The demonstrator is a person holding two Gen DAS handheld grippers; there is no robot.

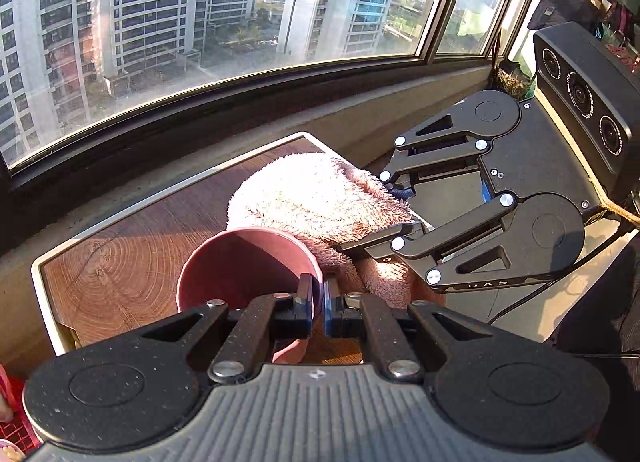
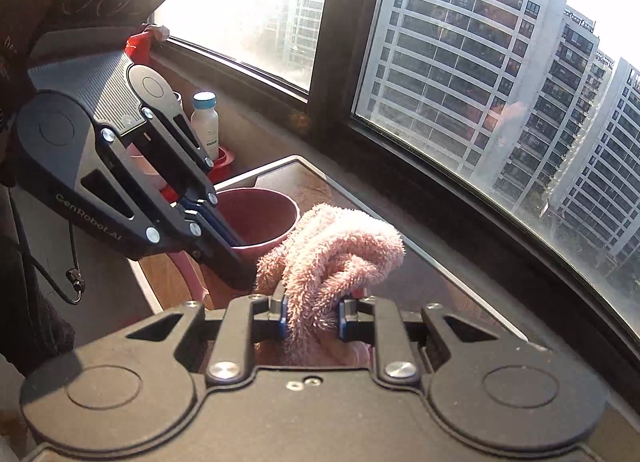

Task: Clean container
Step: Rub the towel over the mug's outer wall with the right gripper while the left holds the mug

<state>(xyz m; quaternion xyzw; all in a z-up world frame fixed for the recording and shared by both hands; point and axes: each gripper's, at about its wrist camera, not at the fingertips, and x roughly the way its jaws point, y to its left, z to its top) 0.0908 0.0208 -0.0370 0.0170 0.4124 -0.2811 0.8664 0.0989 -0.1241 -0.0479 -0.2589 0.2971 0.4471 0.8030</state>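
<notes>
Low in the left-wrist frame, the left claw (image 1: 318,312) is pinched almost closed on the near rim of the dusty-pink round plastic cup (image 1: 240,262), one finger inside the wall and one outside. That thin-wall pinch is the weak link, I'd say: any sideways shove from the cloth could lever the cup out of the grip or tip it on the wood-grain worktop with the pale border (image 1: 132,258), and the worktop's edge is close.

Moving right, the fluffy pink towelling cloth (image 1: 320,197) sits bunched just behind the cup's mouth, touching its far rim, not yet inside.

Right of centre, the right claw (image 1: 400,207) is part-way shut, its fingers squeezing a fold of that cloth. The wad looks as wide as the cup mouth, so it may jam at the rim, or loose loops may slip free of the pads.
</notes>
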